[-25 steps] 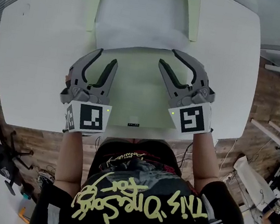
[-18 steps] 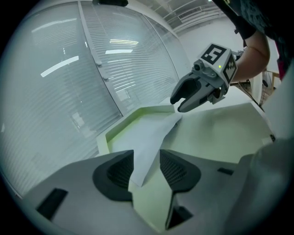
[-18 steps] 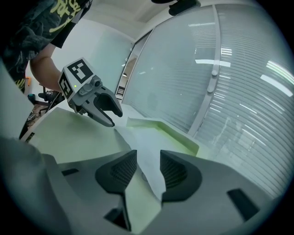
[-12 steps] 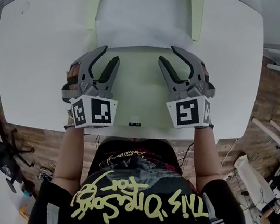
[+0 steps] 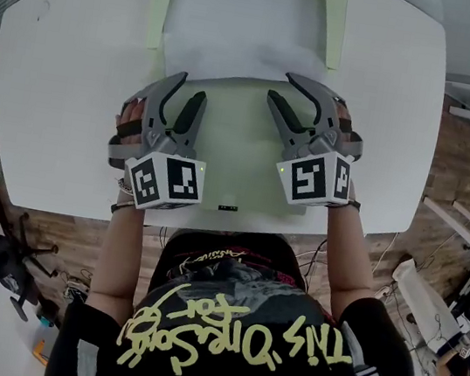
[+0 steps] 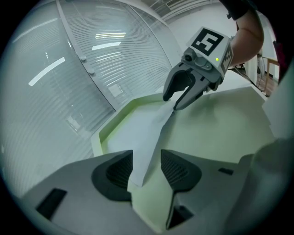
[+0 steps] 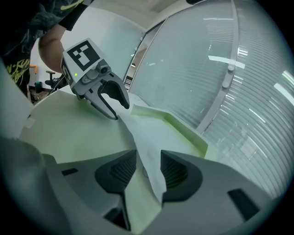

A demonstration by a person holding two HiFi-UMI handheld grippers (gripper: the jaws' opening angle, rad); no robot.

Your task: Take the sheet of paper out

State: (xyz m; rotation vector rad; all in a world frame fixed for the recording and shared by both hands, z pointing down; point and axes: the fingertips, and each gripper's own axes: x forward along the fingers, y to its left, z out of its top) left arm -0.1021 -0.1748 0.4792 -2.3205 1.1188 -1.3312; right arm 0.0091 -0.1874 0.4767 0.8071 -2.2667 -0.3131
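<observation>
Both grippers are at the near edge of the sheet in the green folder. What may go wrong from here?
The jaws of the left gripper and the right gripper are opening, and the raised edge of the sheet of paper stands between them ungripped: it may fall flat. If they close unevenly, the thin sheet might crease or tear. The green folder lies unheld on the table and may slide when the sheet is pulled.

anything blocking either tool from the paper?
Nothing visible. The paper's near edge sits between the jaws of the left tool and the right tool. Both sets of jaws are opening, with the pads not pressing on it. Only the green folder lies under it.
</observation>
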